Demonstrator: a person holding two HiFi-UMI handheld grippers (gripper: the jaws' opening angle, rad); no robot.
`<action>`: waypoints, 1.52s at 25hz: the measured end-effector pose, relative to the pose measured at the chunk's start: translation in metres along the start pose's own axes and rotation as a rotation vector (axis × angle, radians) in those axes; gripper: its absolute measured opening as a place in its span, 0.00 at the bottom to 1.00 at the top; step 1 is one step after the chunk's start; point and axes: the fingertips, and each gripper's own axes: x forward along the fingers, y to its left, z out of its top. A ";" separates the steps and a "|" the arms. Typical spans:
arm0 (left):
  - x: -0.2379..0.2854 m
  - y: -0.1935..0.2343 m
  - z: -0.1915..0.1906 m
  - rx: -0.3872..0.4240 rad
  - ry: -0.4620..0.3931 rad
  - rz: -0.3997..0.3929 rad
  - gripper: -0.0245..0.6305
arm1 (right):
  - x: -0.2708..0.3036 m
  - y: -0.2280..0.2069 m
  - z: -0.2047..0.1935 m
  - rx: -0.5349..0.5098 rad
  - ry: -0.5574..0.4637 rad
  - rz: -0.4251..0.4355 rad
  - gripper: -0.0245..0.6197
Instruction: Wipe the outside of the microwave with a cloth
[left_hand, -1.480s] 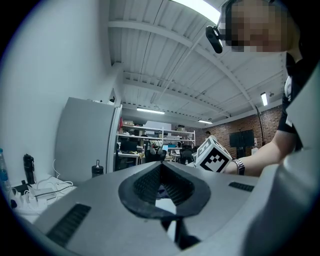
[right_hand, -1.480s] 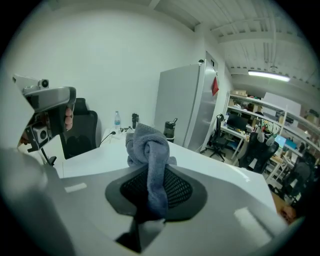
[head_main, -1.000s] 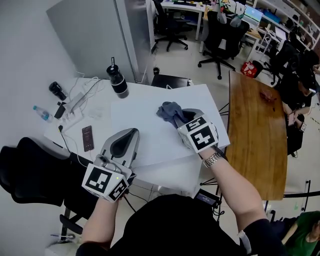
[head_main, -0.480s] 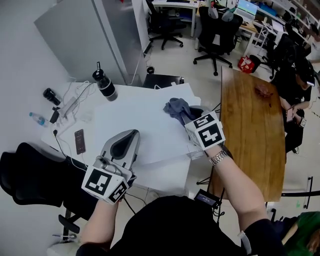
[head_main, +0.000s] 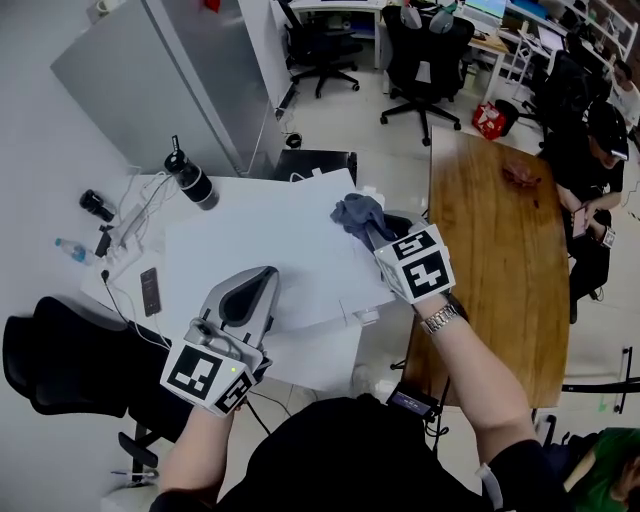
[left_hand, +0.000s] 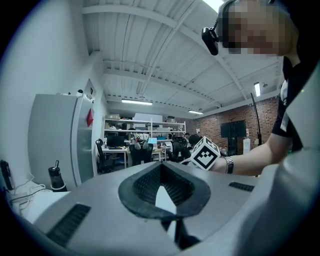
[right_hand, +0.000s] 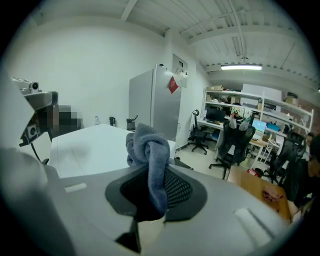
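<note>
— So, what is the surface like, and the room around it?

— It's a white desk (head_main: 260, 240), mostly bare in the middle. Along its left edge lie a phone (head_main: 150, 291), a power strip (head_main: 128, 222) with white cables and a small clear bottle (head_main: 72, 249). A dark bottle (head_main: 190, 181) stands at the far left corner. Just to the right is a long wooden desk (head_main: 490, 260). Beyond both are a pale floor (head_main: 380, 150), black office chairs (head_main: 425, 60) and a tall grey cabinet (head_main: 150, 70).

— And the tools?

— The right tool (head_main: 378, 236) is clamped on the grey cloth (head_main: 355, 212), which sits bunched up near the white desk's far right corner. The left tool (head_main: 262, 276) hovers over the near side of that desk, with its jaws closed together and nothing in them.

— What do the gripper views add?

— The right gripper view shows the cloth knotted above the jaws, with a tail hanging down between them. It also shows a red tag on the cabinet's side. The left gripper view takes in a white ribbed ceiling, lit shelves (left_hand: 145, 130) at the back and a brick wall (left_hand: 225, 127). It catches the right tool's marker cube from the side too. Only the head view shows the phone.
</note>
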 end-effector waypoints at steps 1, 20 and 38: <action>0.003 -0.003 0.000 0.002 0.002 0.001 0.04 | 0.000 -0.004 -0.003 0.009 -0.004 0.003 0.15; 0.036 -0.029 -0.012 0.005 0.064 0.055 0.04 | 0.021 -0.033 -0.038 0.145 -0.073 0.093 0.14; 0.035 -0.030 -0.023 0.013 0.124 0.099 0.04 | 0.066 -0.035 -0.107 0.276 0.019 0.131 0.14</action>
